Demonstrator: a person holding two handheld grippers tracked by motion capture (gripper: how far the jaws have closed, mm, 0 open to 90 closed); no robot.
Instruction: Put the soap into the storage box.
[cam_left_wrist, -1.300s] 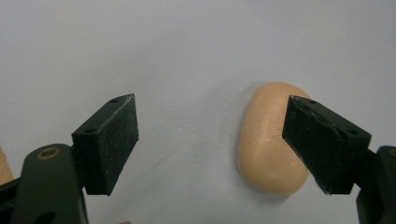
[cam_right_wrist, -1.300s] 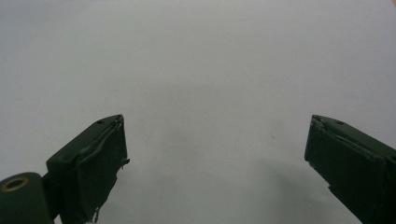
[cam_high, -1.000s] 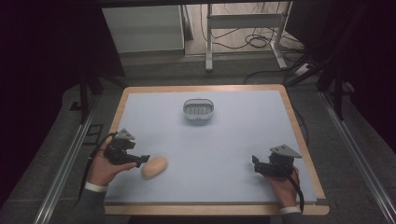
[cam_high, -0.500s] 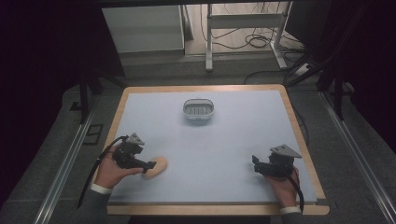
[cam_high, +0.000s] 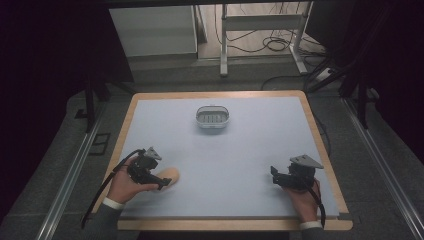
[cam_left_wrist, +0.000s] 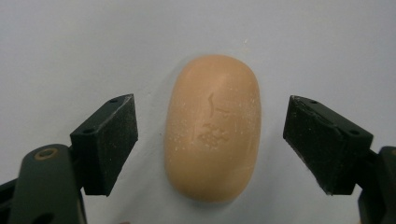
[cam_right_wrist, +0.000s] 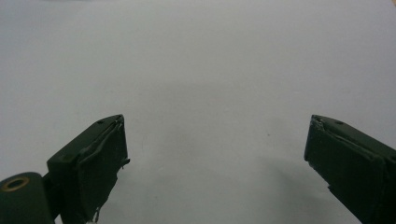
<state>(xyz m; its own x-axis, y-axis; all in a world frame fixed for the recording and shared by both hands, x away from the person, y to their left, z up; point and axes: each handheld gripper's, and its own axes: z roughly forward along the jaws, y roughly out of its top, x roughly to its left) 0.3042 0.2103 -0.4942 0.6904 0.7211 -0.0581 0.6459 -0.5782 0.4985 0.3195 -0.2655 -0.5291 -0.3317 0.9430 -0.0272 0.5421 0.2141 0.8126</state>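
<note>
- Here, at the near-left part of the table (cam_high: 250, 150): an oval peach-coloured soap bar (cam_left_wrist: 212, 126), lying flat on the pale surface, well apart from the small basket (cam_high: 212, 118) at the far middle.
- Around the soap bar: the left gripper (cam_left_wrist: 210, 140), jaws spread wide, one pad on each side, both a little apart from the bar and not touching it.
- In the left gripper view: long axis of the bar pointing straight away between the jaws, so the pads facing its two long flanks, across the narrow width. A good line for closing, in my judgement.
- Only a small gap on each side of the bar; the right-hand gap somewhat wider than the left-hand one. Possibly a small push sideways at closing, before both pads meet it.
- Far from the soap bar, at the near-right part of the table: the right gripper (cam_high: 292, 176), also spread open, holding nothing, with bare surface between its jaws. Clearly the farther hand from the bar.
- From the soap bar toward the basket: open, bare surface, nothing in the way in the high view.
- Near the soap bar: the table's wooden near edge and left edge, so less room on those sides than toward the middle.
</note>
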